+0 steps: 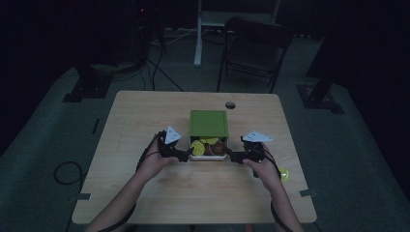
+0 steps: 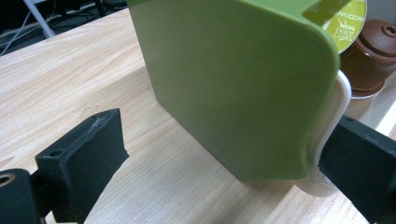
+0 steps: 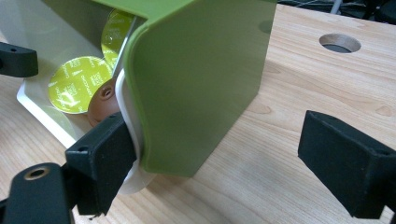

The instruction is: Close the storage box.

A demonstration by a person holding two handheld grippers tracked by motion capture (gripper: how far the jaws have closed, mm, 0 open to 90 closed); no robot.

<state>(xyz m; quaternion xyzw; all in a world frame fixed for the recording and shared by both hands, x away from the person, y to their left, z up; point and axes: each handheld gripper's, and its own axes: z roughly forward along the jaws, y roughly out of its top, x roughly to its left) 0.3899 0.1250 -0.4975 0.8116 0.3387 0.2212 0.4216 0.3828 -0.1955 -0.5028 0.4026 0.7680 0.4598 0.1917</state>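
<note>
L gripper (image 1: 186, 155) and R gripper (image 1: 231, 156) sitting at near corners of white plastic tray (image 1: 208, 157) w/ green plastic lid (image 1: 208, 123), mid light wooden table (image 1: 145, 116), both jaws standing apart, yellow-foil and brown coffee capsules (image 1: 209, 145) showing inside.

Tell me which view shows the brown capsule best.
The left gripper view: the brown capsule stands sharp and large beside a yellow-green lid behind the green box. The right gripper view shows its top, partly hidden by the box wall. The high view gives a small dark blob.

Left gripper (image 1: 185, 154) and right gripper (image 1: 231, 156) flank the green-lidded box (image 1: 208, 123) of capsules (image 1: 197, 146).
</note>
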